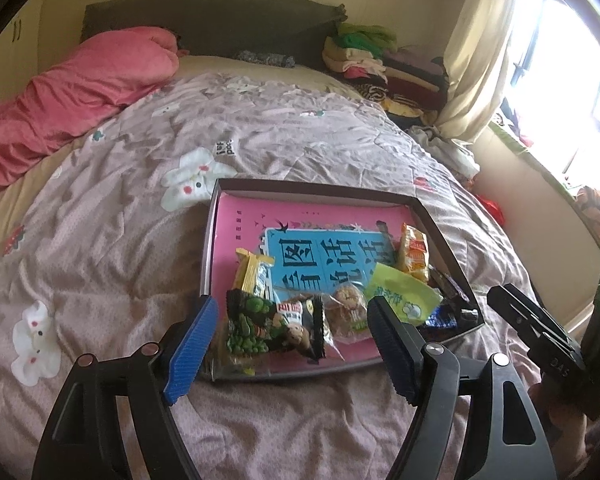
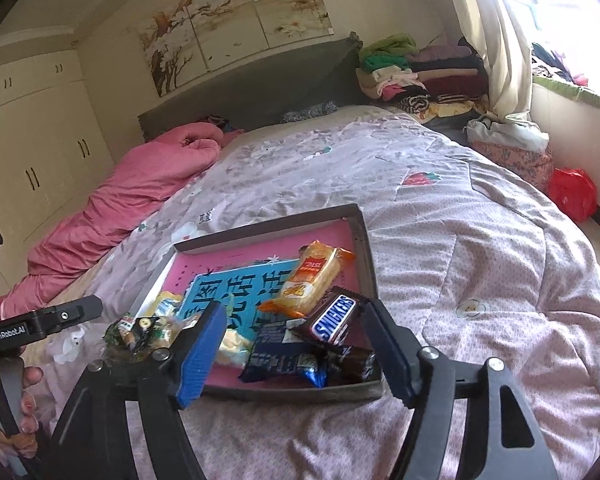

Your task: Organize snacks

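both jaws stand spread and pinch nothing, the left gripper (image 1: 292, 344) over the near edge of a shallow box (image 1: 440, 224) and the right gripper (image 2: 296, 352) over that box's near corner, above a wide bed with a mauve floral quilt (image 2: 480, 248), a pink duvet (image 1: 60, 96), a grey headboard (image 1: 204, 24), white wardrobes (image 2: 32, 136) and a curtained window (image 1: 476, 52). inside the box a pink book (image 1: 300, 212) bears large chinese lettering, and on it lie the snacks: a green pea packet (image 1: 268, 328), an orange cracker pack (image 2: 312, 280), a dark blue wrapper (image 2: 284, 356) and a "snickers" bar (image 2: 332, 320); the left gripper's body reads "genrobot.ai" in the right wrist view.
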Tool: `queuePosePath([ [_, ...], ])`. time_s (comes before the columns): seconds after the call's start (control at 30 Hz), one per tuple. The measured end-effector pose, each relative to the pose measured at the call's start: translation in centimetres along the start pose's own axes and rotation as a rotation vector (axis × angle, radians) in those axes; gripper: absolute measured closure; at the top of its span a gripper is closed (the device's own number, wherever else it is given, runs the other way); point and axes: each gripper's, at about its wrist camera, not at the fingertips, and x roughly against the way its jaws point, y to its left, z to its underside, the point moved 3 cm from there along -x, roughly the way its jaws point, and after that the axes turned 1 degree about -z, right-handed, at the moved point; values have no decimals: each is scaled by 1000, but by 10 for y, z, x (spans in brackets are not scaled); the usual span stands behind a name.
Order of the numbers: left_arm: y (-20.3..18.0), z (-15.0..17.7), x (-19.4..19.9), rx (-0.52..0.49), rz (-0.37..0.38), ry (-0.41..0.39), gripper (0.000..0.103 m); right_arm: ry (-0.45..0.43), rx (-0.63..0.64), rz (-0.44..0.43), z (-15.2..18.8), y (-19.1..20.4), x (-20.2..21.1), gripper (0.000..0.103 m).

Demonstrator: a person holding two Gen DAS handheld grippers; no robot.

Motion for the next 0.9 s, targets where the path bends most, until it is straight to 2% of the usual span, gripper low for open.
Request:
queuePosePath([
  [0.17,-5,12,6,-15,-9,20,25,-5,-1,3,4,6,9,25],
  [0.47,-13,36,13,-21,-20,59,25,37,12,-1,20,18,22,23],
  [0.63,-18,50,17,-14,-28,71,25,41,15,4,29,22,33,15],
  [0.9,-25,66,24,-32,-35,92,25,69,46,11,44,33,43,14],
])
